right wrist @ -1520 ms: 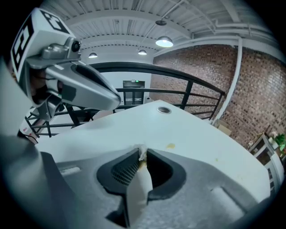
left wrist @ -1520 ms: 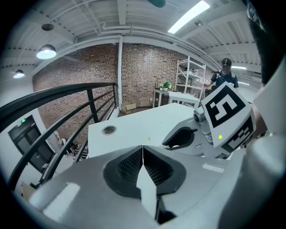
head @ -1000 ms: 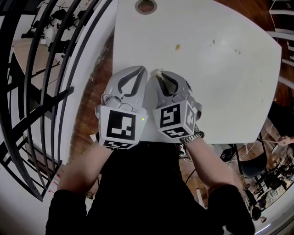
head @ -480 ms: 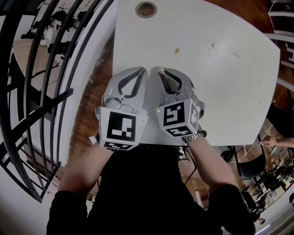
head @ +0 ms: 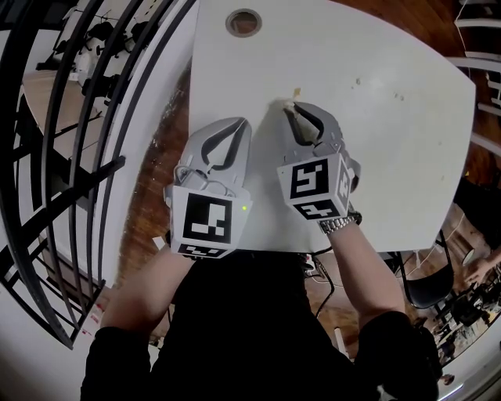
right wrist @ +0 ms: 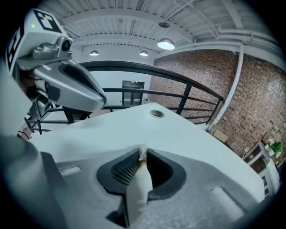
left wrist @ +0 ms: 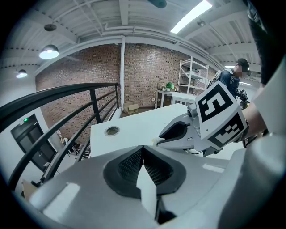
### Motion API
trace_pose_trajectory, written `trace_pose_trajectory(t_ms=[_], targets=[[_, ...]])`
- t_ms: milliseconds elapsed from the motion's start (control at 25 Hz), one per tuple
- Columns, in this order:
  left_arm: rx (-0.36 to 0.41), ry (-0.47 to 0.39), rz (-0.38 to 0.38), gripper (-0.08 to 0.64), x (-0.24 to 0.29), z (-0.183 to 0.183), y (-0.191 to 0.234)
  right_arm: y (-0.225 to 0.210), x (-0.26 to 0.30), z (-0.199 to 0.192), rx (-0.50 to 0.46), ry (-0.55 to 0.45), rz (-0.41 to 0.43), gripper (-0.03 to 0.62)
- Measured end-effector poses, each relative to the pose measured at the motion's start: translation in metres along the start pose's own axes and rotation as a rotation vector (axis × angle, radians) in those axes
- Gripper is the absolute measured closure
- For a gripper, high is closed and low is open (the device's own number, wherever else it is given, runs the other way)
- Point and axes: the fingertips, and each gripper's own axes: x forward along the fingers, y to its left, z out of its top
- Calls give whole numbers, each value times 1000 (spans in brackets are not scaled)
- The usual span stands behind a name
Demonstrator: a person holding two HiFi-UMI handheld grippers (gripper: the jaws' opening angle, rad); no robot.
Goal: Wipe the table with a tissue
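My left gripper point(head: 245, 122) is a smooth grey plastic shell that tapers to a point. Its jaws are pressed together with nothing between them, and the black, finely ribbed pads point(left wrist: 131, 163) meet along one thin line. My right gripper point(head: 288, 107) has the same shape and is just beside it, its tip further out over the table point(head: 391, 157). Its jaws are nearly together, pinching a small wad of tissue point(head: 276, 102). The tissue is soft, white and crumpled, and a frayed tuft pokes out past the tips low over the tabletop. I cannot tell whether the tuft touches the surface.

The table is a flat, matte white slab with rounded corners. One round hole with a metal rim point(head: 243, 22) is set near its far edge. I count three small yellowish specks point(head: 358, 81) on the white top, and the nearest lies just beside the tissue. To the left, a black metal railing point(head: 78, 117) of curved bars stands over a brown wooden floor point(head: 156, 180). A metal link watch point(head: 338, 225) circles my right wrist.

Two grippers, one tissue, one table, one hole.
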Motion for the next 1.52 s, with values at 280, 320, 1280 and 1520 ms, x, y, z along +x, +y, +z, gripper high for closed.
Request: trace_pose_trajectory(t_ms=[280, 320, 1280, 1520], targets=[[13, 1, -9, 541, 1, 0, -2, -6, 9, 0, 1, 5, -13, 548], [14, 2, -9, 541, 1, 0, -2, -7, 10, 0, 2, 5, -14, 548], [24, 22, -11, 541, 13, 1, -5, -48, 27, -5, 46, 8, -82, 548], [29, 20, -12, 541, 19, 6, -8, -58, 27, -7, 56, 6, -94, 548]])
